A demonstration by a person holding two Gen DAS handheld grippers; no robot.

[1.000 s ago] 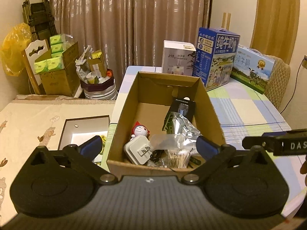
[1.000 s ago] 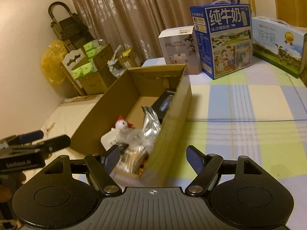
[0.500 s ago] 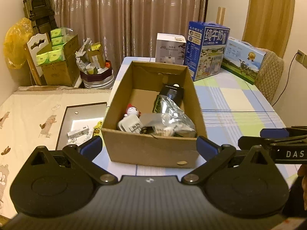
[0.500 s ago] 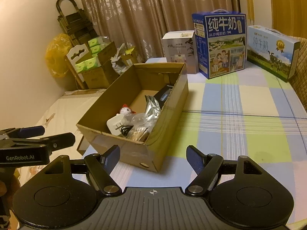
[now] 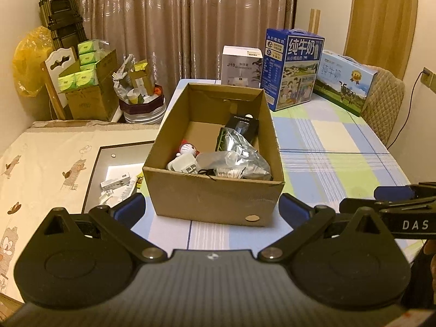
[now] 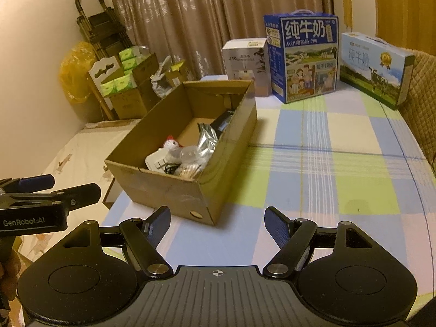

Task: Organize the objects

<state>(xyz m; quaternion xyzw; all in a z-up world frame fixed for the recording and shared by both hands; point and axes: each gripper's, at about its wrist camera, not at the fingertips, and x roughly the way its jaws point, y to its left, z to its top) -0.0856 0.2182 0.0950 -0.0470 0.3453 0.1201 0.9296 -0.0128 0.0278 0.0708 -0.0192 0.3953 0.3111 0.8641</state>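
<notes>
Between the left gripper [image 5: 211, 208] fingers: nothing held, jaws spread wide, blue pads flanking the near end wall of the cardboard box [image 5: 215, 204] without touching. Same for the right gripper [image 6: 217, 219] — jaws wide apart, empty, over bare checked tablecloth [image 6: 340, 169] just short of the box's near right corner. Both tilted down toward the table, side by side, each visible at the edge of the other's view.

Box on the left part of the table, near its left edge, open top up, long axis running away from the grippers toward the curtain [image 5: 185, 27]. Inside, crowded at the near end: white charger [image 5: 182, 164], red-and-white cat figurine [image 5: 188, 150], silver foil pouch [image 5: 237, 147], clear plastic bag over cotton swabs [image 5: 227, 173]; black packaged item [image 5: 242, 125] farther back, leaning on the right wall.

Left view only — dark tray [image 5: 114, 163] with small cartons beside the table on the bed cover, wall socket at far right. Right view only — box's outer right side wall, more of the tablecloth to the right.

Far end of table: white appliance box [image 5: 241, 65], blue milk carton [image 5: 293, 68], pale blue milk carton [image 5: 346, 81].
</notes>
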